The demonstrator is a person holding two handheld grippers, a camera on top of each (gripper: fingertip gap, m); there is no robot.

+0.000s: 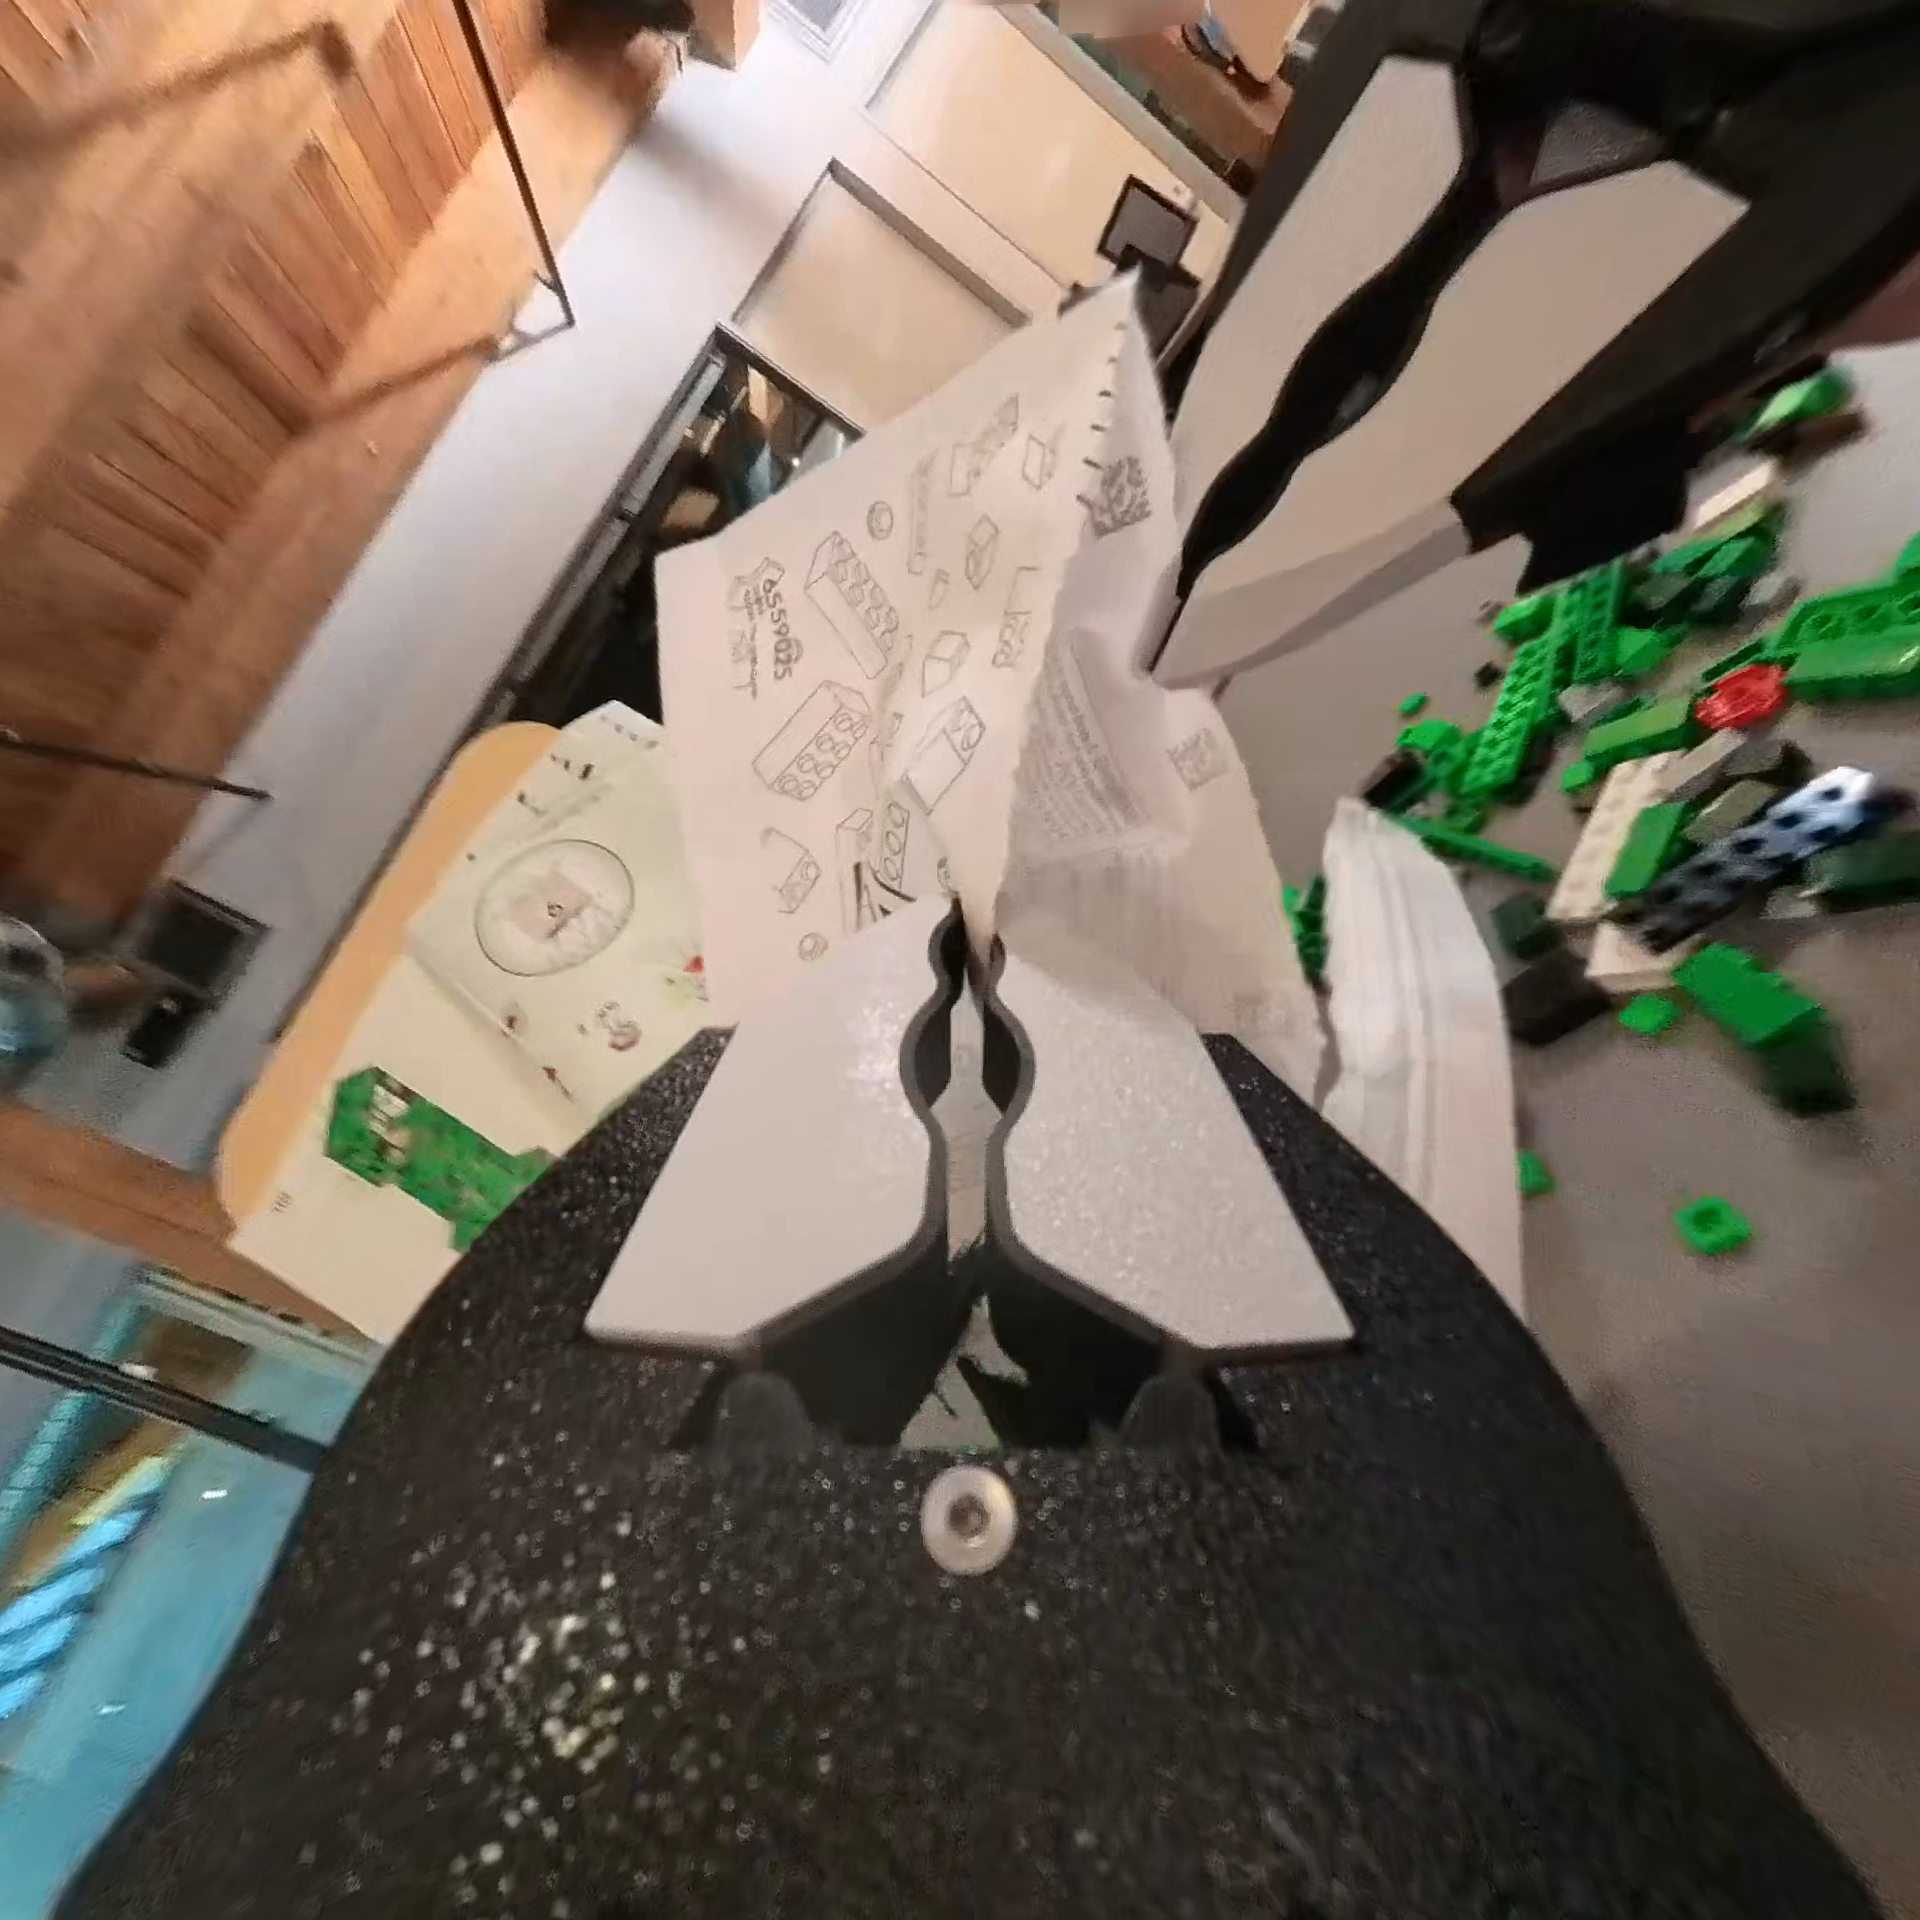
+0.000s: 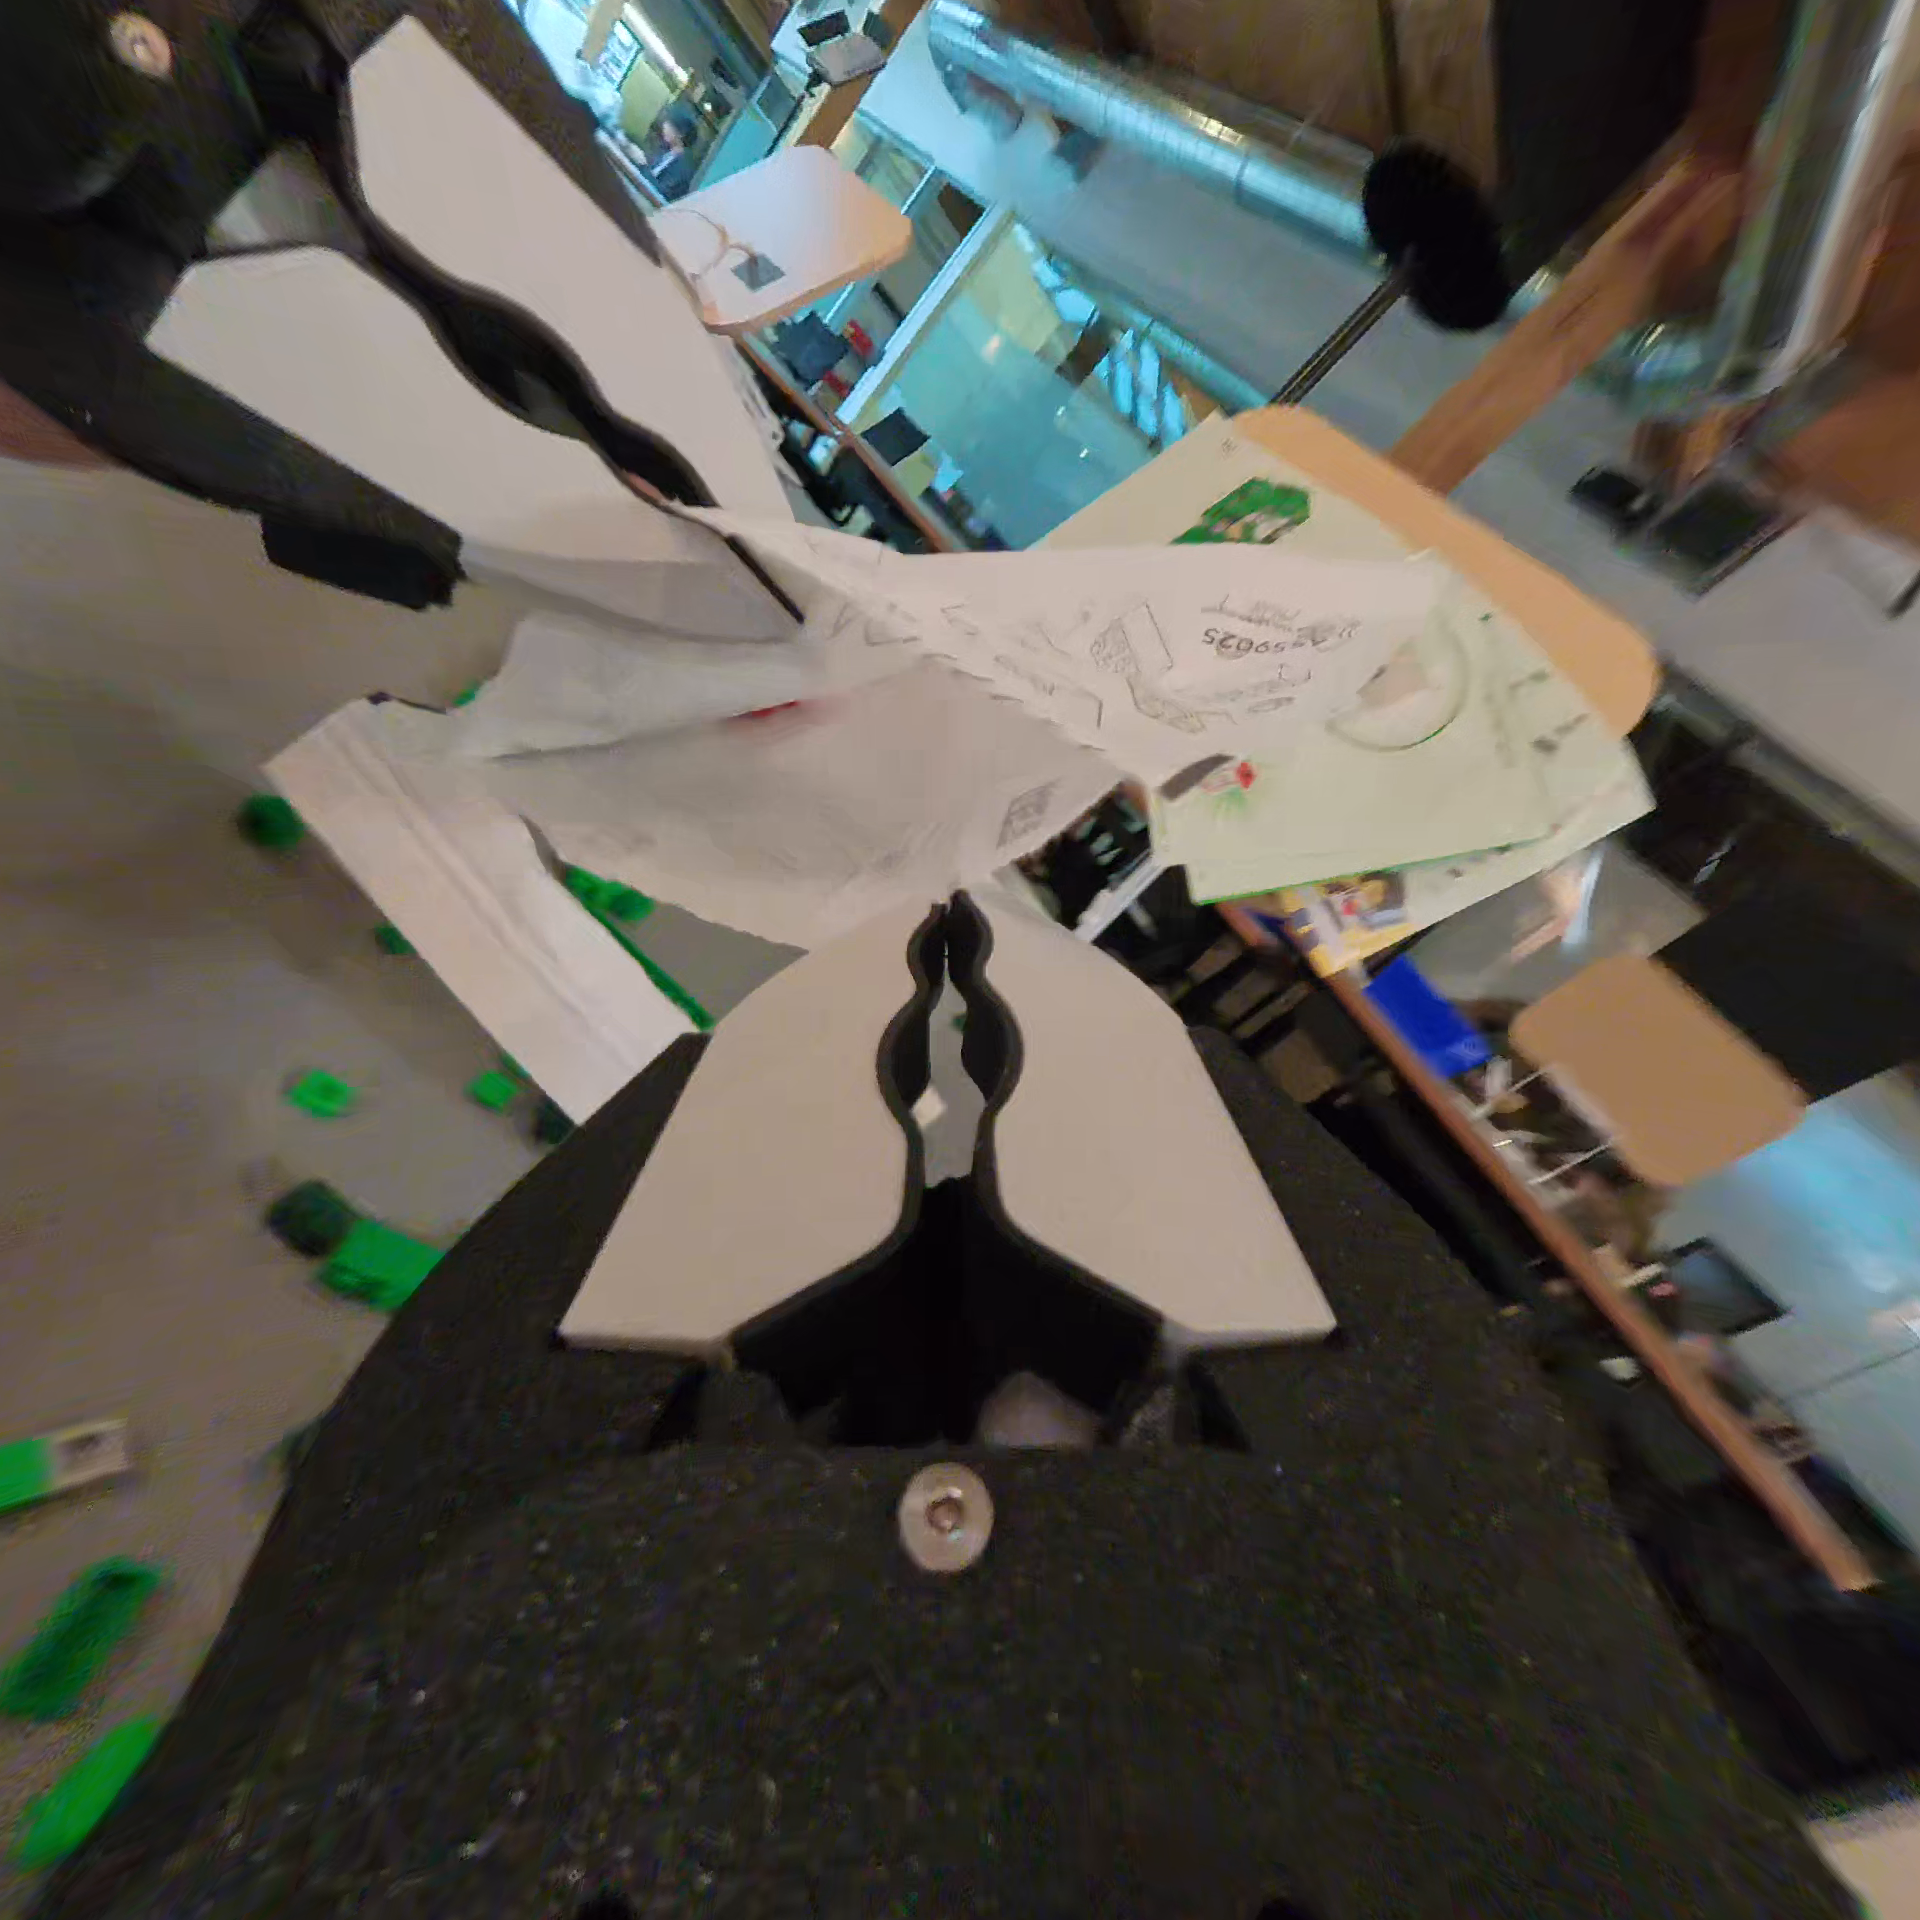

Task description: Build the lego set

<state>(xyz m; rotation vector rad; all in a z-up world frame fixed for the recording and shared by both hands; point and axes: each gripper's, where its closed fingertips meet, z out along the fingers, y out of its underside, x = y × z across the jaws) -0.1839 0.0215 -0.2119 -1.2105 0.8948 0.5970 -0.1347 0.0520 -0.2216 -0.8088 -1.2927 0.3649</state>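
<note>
A white paper bag [image 1: 914, 665] printed with brick drawings hangs in the air between both grippers. My left gripper [image 1: 977, 925] is shut on its lower edge. My right gripper [image 1: 1174, 644] is shut on its far side. In the right wrist view my right gripper [image 2: 951, 914] pinches the bag [image 2: 831, 769], and my left gripper [image 2: 774, 597] pinches it from the upper left. Part of the bag [image 1: 1423, 997] sags to the table. Loose green, black and white bricks [image 1: 1662, 748] lie scattered on the grey table, with a red piece [image 1: 1745, 694] among them.
An instruction booklet [image 1: 520, 935] lies on a tan board at the table's edge; it also shows in the right wrist view [image 2: 1403, 748]. Small green pieces [image 2: 322, 1091] lie scattered on the grey table [image 2: 125, 987]. Other tables and room furniture stand beyond.
</note>
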